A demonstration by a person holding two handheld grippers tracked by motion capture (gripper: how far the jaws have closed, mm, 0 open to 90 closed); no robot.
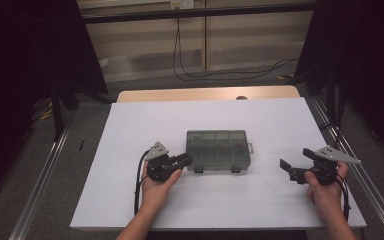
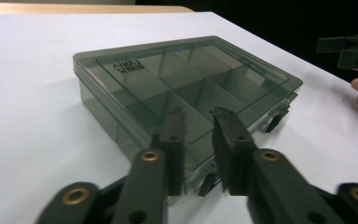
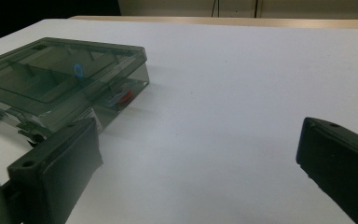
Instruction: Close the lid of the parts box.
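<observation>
From the high view, saw the box (image 1: 218, 150) lying flat and closed near the middle of the white table (image 1: 130, 120), long axis running left to right, two latches on the near edge, a small tab on its right end. Left tool (image 1: 184, 161) sat just beside the box's near left corner, jaws seemingly only a little apart; right tool (image 1: 291, 169) hung well apart from the box on the right, jaws open. Judged the step in hand as a reach for the near left latch; best done by steadying the box from the right first, then coming in low and square to the latch so the box does not slide. From the left gripper view, found the left tool (image 2: 200, 140) over the box (image 2: 186, 79) near its corner, jaws slightly spread with nothing between them, lid shut, dividers visible through it. From the right gripper view, saw the right tool (image 3: 196, 158) spread wide and empty, the box (image 3: 60, 79) off to its left, a small blue ring and something red inside.
</observation>
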